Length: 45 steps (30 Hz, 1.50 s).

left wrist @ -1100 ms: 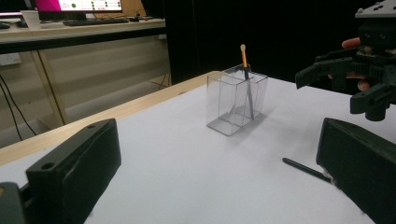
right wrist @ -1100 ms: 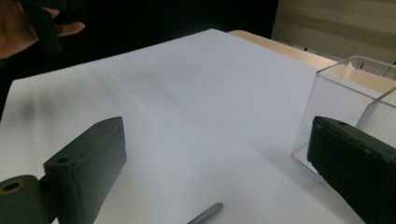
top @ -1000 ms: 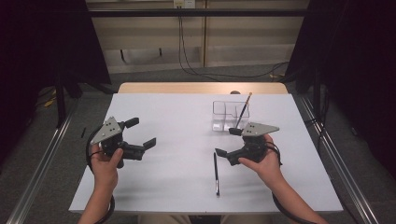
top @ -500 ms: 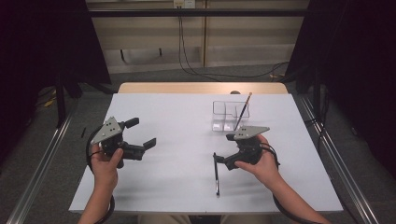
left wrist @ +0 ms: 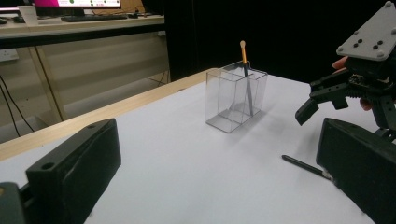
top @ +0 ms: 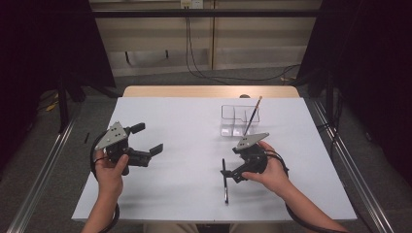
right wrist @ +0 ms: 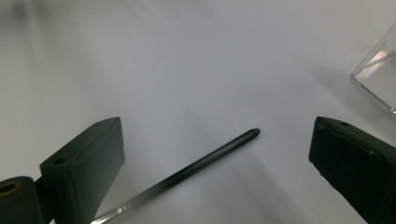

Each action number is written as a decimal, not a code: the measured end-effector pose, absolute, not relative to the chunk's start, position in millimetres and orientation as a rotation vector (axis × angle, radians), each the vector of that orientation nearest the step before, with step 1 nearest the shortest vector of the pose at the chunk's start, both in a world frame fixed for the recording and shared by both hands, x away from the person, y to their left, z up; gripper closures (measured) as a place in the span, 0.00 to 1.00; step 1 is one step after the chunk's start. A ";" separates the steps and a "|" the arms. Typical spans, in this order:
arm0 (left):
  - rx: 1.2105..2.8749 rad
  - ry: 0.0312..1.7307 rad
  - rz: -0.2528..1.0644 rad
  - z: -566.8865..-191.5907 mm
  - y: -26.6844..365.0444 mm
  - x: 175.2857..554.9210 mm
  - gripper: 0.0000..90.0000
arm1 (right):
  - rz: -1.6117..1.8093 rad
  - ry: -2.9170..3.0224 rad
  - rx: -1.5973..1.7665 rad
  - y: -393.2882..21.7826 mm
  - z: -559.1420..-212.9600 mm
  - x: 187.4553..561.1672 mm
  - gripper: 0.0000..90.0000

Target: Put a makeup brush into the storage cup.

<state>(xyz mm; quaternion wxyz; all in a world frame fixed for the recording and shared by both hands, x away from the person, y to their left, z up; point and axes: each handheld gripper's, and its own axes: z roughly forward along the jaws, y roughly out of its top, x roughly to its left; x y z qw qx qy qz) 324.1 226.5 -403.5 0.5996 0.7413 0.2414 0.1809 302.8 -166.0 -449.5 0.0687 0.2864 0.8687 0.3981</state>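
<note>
A thin black pen [top: 226, 187] lies on the white table [top: 194, 145], seen close in the right gripper view as a dark rod [right wrist: 187, 172] between my open jaws. My right gripper [top: 229, 171] hovers just above the pen's far end, open, holding nothing. A clear plastic box [top: 239, 120] stands at the back right with a yellow-tipped brush [top: 252, 115] leaning in it. The left gripper view has that box [left wrist: 236, 100], the brush [left wrist: 246, 77] and the pen [left wrist: 303, 165]. My left gripper [top: 148, 138] stands open over the left side, empty.
The table's wooden far edge [top: 209, 91] runs behind the white sheet. Metal rails [top: 36, 179] line the floor on both sides. Cables [top: 194, 58] hang by the back wall. Bare white surface lies between the two grippers.
My right gripper has moved down and toward the near edge, tilting over the pen's far end. The left gripper has stayed in place.
</note>
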 end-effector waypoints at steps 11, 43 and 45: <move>1.718 0.564 0.415 -404.1 226.3 324.0 0.00 | 1.053 2.753 0.824 -155.6 -456.2 301.4 0.04; 1.726 0.569 0.416 -404.7 226.2 323.7 0.00 | 0.773 2.841 0.773 -136.8 -468.2 302.2 0.20; 1.724 0.569 0.416 -404.6 226.3 323.7 0.00 | 0.766 2.838 0.785 -136.8 -467.6 302.1 0.22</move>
